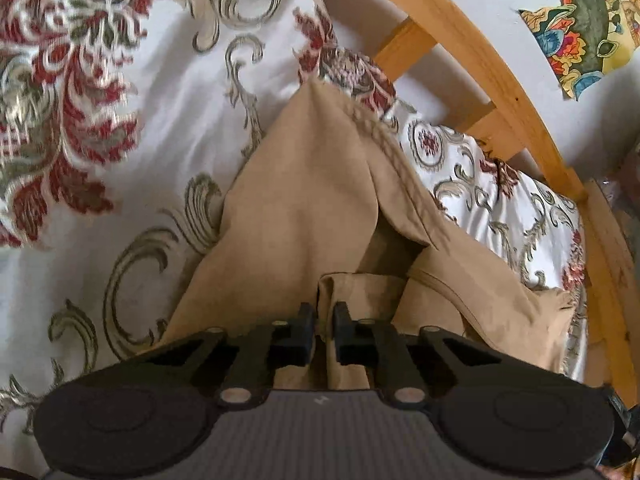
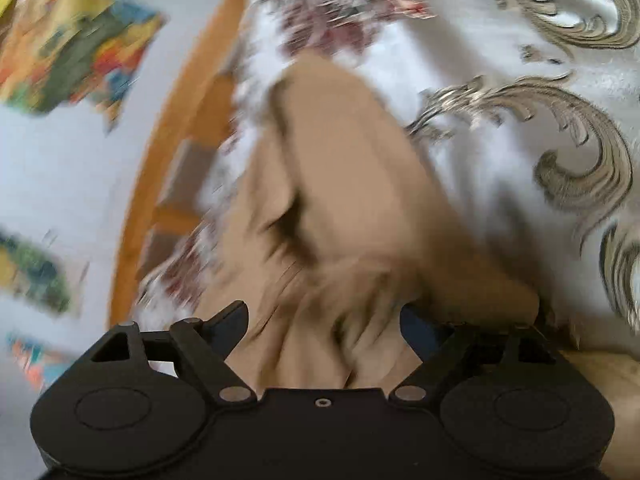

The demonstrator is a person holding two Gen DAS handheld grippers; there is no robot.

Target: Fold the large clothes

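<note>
**Tan garment held at one edge above a patterned bedspread**

Here, a tan garment (image 1: 320, 200) is shown draped over a white bedspread (image 1: 168, 128) woven with red flowers and grey-green scrolls. A bunched fold of the garment's near edge is pinched between the narrowly spaced fingers of the left gripper (image 1: 324, 330); the cloth passes through the gap, so this tool is clenched on fabric. From that pinch the cloth is drawn into a taut, tent-like ridge running away toward a stitched seam, which suggests the edge is being lifted so that the rest may hang or be laid over.

The right gripper (image 2: 324, 316) is seen with its jaws spread wide on either side of a gathered mass of the same garment (image 2: 340, 200). Cloth lies between the fingers, but the view is heavily blurred and no closing contact can be made out; it is judged released, probably being positioned for a second hold.

A wooden frame (image 1: 480, 80) borders the bed's far side, with colourful prints (image 1: 584, 28) on the wall behind. The fold appears to be at an early stage.
</note>
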